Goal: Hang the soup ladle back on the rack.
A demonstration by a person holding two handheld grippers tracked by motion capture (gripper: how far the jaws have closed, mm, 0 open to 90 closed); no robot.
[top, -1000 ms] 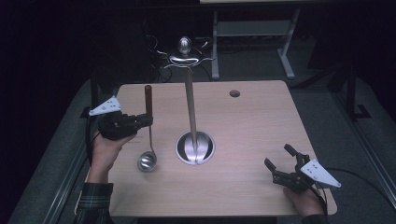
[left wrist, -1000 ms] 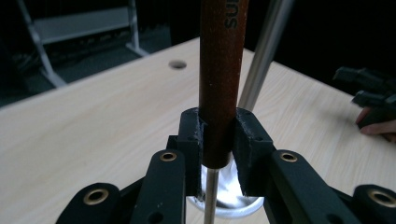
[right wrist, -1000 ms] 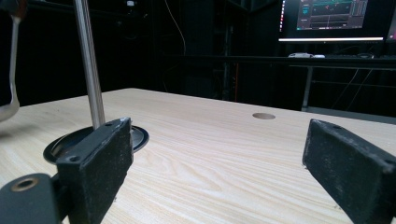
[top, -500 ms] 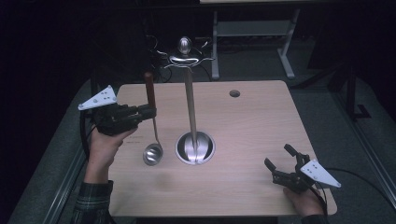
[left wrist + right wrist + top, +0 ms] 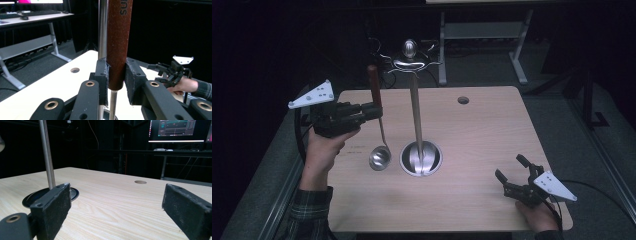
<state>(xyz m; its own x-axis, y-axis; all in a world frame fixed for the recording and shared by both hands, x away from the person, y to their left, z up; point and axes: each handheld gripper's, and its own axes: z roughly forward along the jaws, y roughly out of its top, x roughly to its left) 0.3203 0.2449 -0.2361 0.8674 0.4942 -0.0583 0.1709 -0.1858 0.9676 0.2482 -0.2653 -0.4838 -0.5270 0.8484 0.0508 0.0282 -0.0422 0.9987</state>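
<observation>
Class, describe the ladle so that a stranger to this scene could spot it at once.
Start at the tall steel stand rising from the table. Just left of it hangs the ladle, upright in the left tool. Its brown handle and round bowl set it apart from the stand's bare pole.

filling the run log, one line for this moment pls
left tool: shut on brown-handled steel ladle, lifted | right tool: open, low over table

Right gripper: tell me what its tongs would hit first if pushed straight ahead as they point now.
Probably nothing soon: between the open right gripper tongs lies bare table. The stand's pole sits left of that line, though depth is hard to judge.
</observation>
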